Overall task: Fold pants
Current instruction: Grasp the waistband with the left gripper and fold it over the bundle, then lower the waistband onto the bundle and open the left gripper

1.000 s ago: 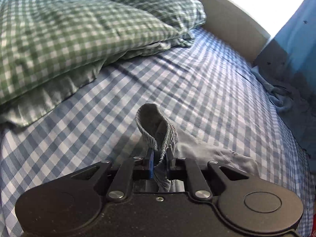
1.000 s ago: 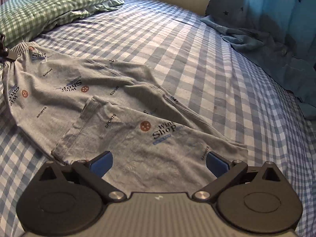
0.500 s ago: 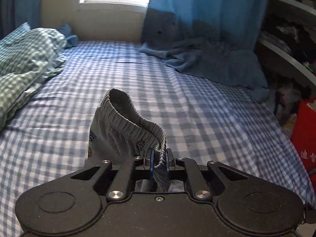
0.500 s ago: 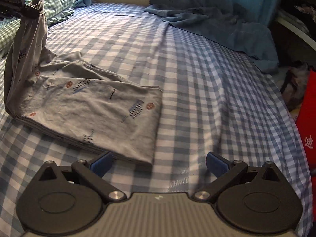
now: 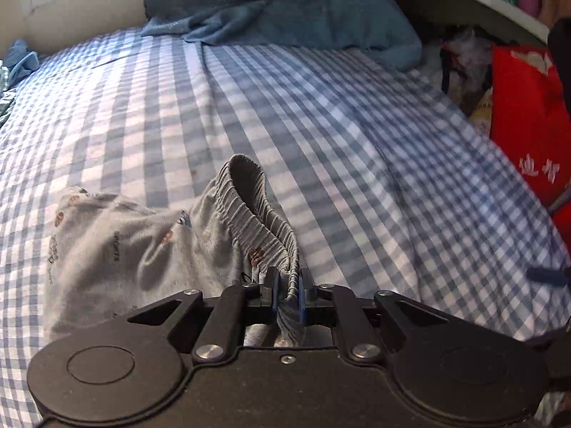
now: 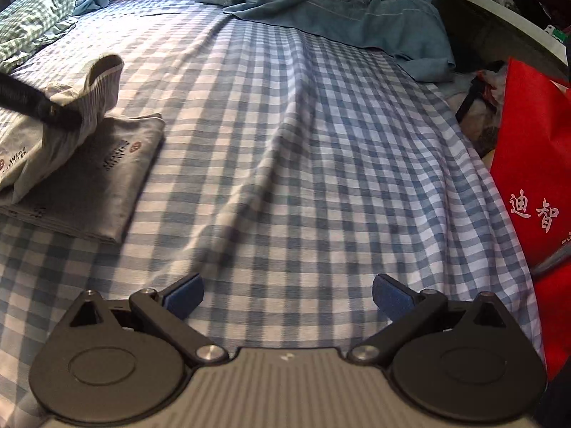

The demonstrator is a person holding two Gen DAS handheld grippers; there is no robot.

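Note:
The grey printed pants (image 6: 89, 174) lie partly folded on the blue checked bed sheet (image 6: 303, 149), at the left of the right wrist view. My left gripper (image 5: 287, 290) is shut on the elastic waistband (image 5: 257, 210) and holds it over the lower layers of the pants (image 5: 107, 246). In the right wrist view the left gripper (image 6: 53, 110) shows as a dark bar with the waistband (image 6: 103, 82) draped from it. My right gripper (image 6: 287, 294) is open and empty, over bare sheet to the right of the pants.
A blue blanket (image 6: 357, 14) lies crumpled at the far side of the bed. A red bag (image 6: 535, 185) stands off the bed's right edge. Green checked pillows (image 6: 32, 25) sit at the far left. A shelf (image 5: 481, 3) runs at the right.
My left gripper has carried the waistband over toward the leg ends and lower, laying the pants double. My right gripper has drifted right, off the pants, still open.

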